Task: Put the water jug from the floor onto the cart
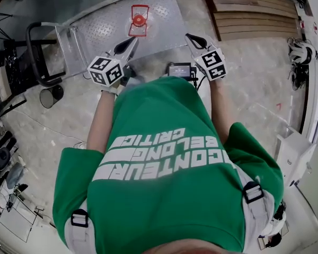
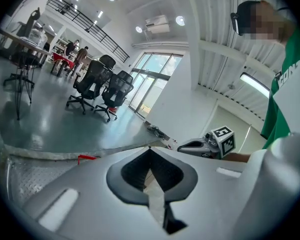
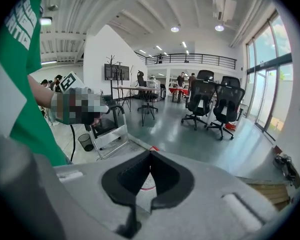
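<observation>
The water jug (image 1: 139, 19), clear with a red cap and red frame, stands on a diamond-plate metal deck (image 1: 103, 28) that looks like the cart's. The cart's black handle (image 1: 37, 52) rises at the deck's left end. Both grippers are held out in front of the person in the green shirt, short of the jug and apart from it. My left gripper (image 1: 133, 40) is shut and empty, its tips meeting (image 2: 150, 151). My right gripper (image 1: 190, 37) is also shut with nothing in it (image 3: 150, 154). Only a red sliver of the jug (image 3: 152, 148) peeks over the right jaws.
A stack of wooden boards (image 1: 252, 12) lies at the back right. A black bin (image 1: 52, 95) stands by the cart handle, with dark equipment along the left wall. A white box (image 1: 294, 157) sits at the right. Office chairs (image 3: 210, 106) stand farther off.
</observation>
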The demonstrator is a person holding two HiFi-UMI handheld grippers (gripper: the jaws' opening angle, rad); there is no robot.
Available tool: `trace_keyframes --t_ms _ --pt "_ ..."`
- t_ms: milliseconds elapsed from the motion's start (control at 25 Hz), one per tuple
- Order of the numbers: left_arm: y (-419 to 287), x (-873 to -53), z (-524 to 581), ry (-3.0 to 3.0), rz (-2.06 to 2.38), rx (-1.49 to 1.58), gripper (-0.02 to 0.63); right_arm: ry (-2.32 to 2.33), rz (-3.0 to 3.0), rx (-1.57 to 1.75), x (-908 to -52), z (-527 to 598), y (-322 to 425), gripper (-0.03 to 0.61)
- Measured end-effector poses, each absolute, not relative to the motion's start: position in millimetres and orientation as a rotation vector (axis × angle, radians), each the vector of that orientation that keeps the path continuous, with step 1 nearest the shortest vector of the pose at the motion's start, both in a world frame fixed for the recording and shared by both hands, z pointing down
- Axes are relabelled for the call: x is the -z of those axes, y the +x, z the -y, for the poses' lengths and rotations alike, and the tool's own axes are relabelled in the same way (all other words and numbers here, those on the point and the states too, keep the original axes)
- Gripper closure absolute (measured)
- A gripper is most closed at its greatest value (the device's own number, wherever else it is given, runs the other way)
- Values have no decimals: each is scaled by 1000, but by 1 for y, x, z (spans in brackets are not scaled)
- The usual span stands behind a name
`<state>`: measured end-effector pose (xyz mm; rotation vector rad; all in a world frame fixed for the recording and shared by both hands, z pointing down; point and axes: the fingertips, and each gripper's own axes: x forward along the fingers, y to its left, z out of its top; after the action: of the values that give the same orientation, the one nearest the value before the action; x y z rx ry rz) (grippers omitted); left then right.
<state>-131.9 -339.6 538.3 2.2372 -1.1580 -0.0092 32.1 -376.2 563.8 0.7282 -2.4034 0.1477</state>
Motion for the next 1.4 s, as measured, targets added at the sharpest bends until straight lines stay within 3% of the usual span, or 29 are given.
trace_keyframes --t_ms 520,1400 --pt "-74 -535 348 2267 1116 -37 598 723 2437 -195 -571 379 66 586" --pt "-59 -542 336 2241 1126 -20 598 681 2428 -189 -572 367 77 586"
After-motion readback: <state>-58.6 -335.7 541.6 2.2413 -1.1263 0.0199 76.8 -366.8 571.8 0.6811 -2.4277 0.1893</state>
